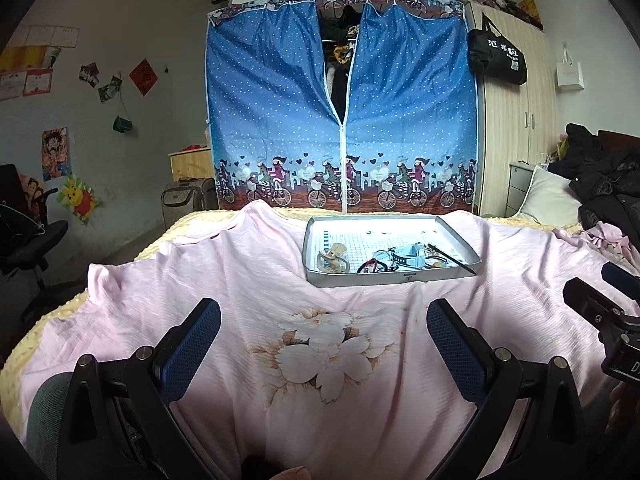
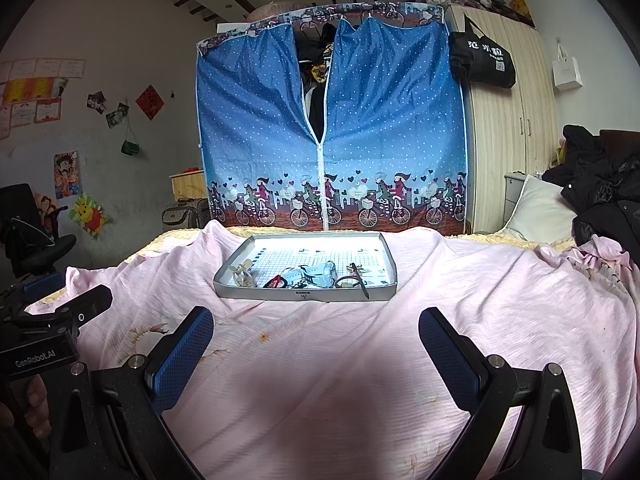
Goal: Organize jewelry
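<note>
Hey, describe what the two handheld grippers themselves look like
Both the left gripper and the right gripper have black angular frames with silver bolts and two fingers faced with blue textured pads. The left one's body reads GenRobot.AI.

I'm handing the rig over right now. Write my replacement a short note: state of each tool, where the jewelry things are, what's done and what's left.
Left tool: open, empty, over the pink bedspread, short of the tray.
Right tool: open, empty, same height, beside the left one.
Tray: flat on the bed ahead. Along its near edge, left to right: beige hair claw, red-and-dark cords, light blue watch, ring-shaped piece, dark pen-like stick leaning over the rim.
Done: nothing visibly sorted; pieces lie in a loose heap.
Left: all of it. The back of the tray is bare.
</note>
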Demonstrator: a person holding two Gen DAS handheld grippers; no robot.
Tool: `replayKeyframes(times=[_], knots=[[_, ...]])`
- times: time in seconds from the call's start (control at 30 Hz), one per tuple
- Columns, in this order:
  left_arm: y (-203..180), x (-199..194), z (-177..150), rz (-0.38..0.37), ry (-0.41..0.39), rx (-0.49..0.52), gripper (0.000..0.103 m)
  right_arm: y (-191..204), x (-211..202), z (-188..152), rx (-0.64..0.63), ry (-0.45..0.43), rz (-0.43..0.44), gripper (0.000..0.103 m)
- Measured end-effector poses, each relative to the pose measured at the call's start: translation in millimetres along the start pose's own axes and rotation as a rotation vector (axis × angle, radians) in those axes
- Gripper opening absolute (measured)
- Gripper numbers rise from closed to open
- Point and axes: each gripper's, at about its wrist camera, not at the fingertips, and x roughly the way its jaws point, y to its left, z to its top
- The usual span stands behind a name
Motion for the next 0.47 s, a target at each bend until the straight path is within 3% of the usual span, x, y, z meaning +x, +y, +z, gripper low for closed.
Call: replayKeyframes(times=[0.47], knots=[[-1.5,2.6,2.2,-0.014,-0.016,0.020,0.101,-0.9,-1.2,-1.5,0.002,0.002,-0.001,0.103]])
